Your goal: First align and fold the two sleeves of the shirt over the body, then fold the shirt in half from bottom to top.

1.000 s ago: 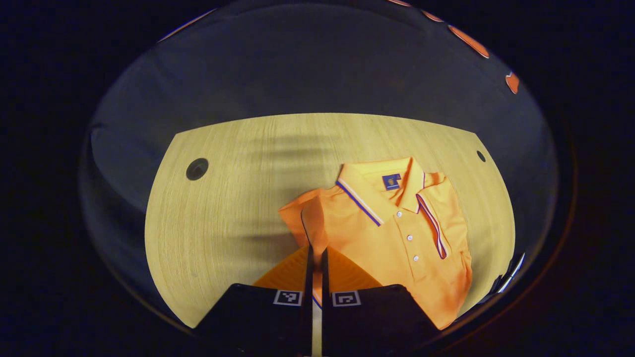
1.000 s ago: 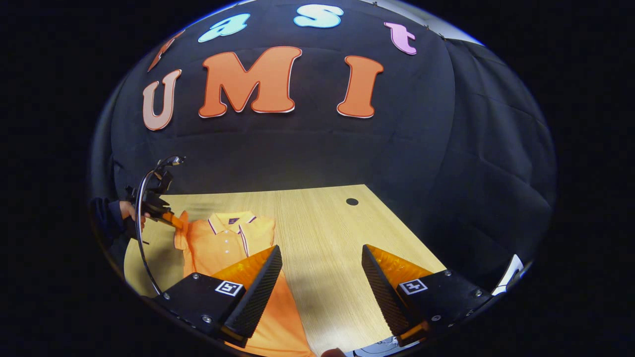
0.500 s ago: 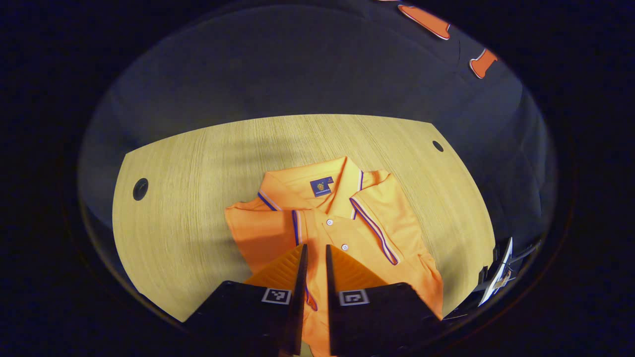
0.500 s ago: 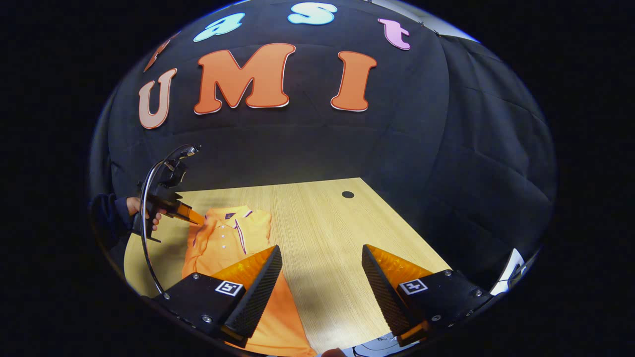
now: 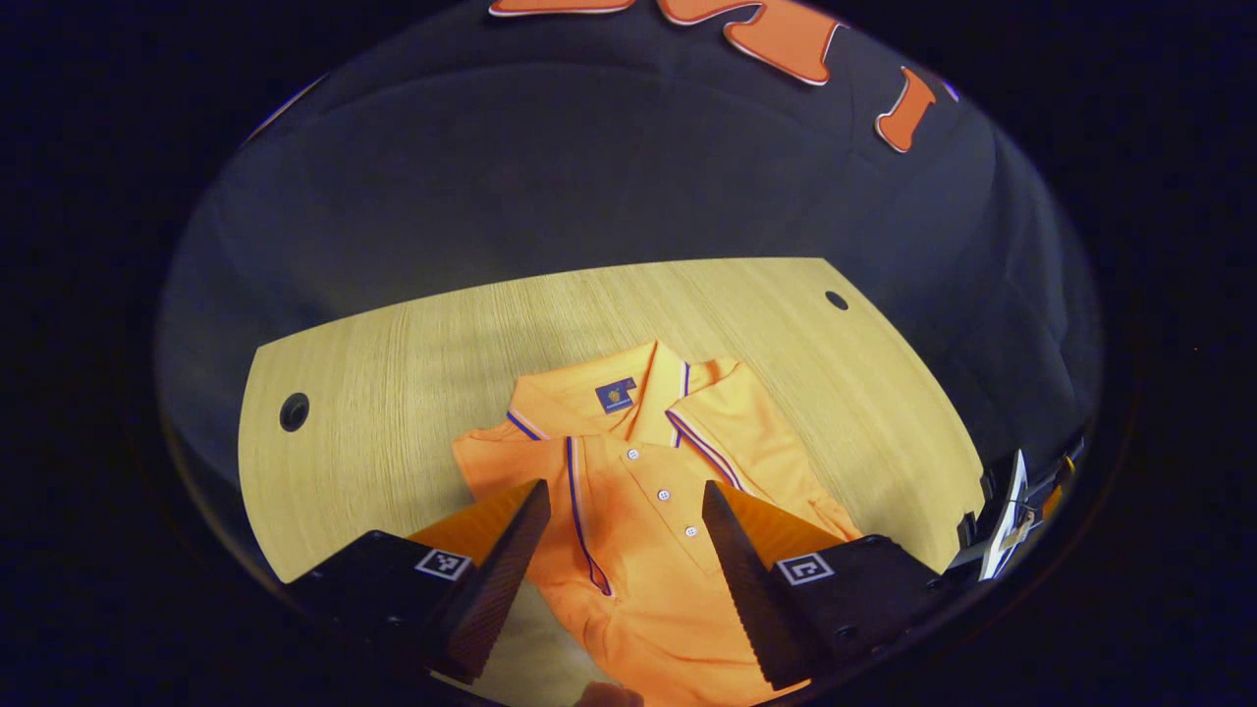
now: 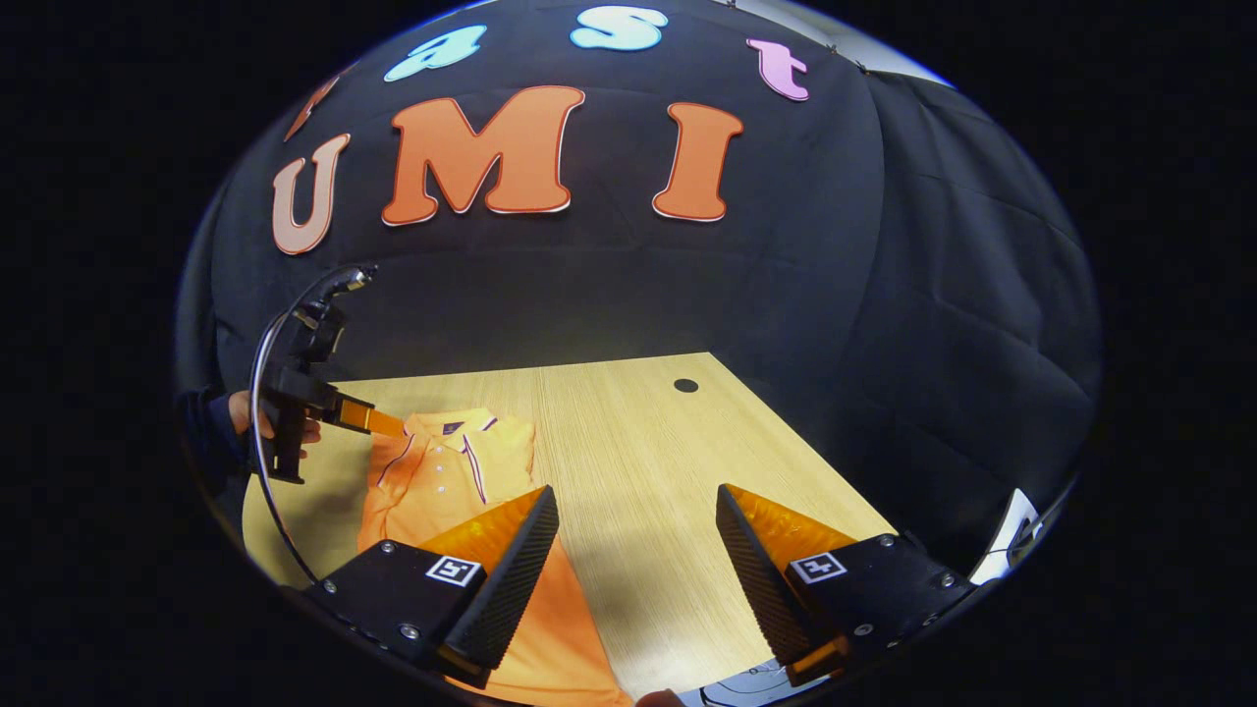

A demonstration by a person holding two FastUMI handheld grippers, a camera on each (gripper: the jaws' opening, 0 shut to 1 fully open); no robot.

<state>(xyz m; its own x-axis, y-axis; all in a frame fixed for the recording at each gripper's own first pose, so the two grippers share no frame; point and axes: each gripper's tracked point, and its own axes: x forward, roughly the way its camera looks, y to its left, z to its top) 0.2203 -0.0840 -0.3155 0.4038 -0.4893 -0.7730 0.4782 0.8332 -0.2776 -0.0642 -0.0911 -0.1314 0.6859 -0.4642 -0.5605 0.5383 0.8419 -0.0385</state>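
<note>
An orange polo shirt (image 5: 638,471) lies collar-away on the wooden table (image 5: 393,363). Both sleeves lie folded in over its front: the left sleeve (image 5: 530,471) with its striped cuff beside the buttons, and the right sleeve (image 5: 746,432). My left gripper (image 5: 624,491) hangs open just above the shirt's chest and holds nothing. In the right gripper view the shirt (image 6: 442,471) lies at the left, and the left gripper (image 6: 378,420), held by a hand (image 6: 257,422), hovers at its near shoulder. My right gripper (image 6: 636,496) is open over bare table, to the right of the shirt's lower body.
The table has a round cable hole near each far corner: one (image 5: 294,411) at the left and one (image 5: 837,299) at the right. A black and white object (image 5: 1007,511) sits past the table's right edge. Black cloth walls close in behind.
My left gripper has opened and let go of the left sleeve, which now lies flat across the shirt's front. It has drawn back a little. The right gripper has hardly moved.
</note>
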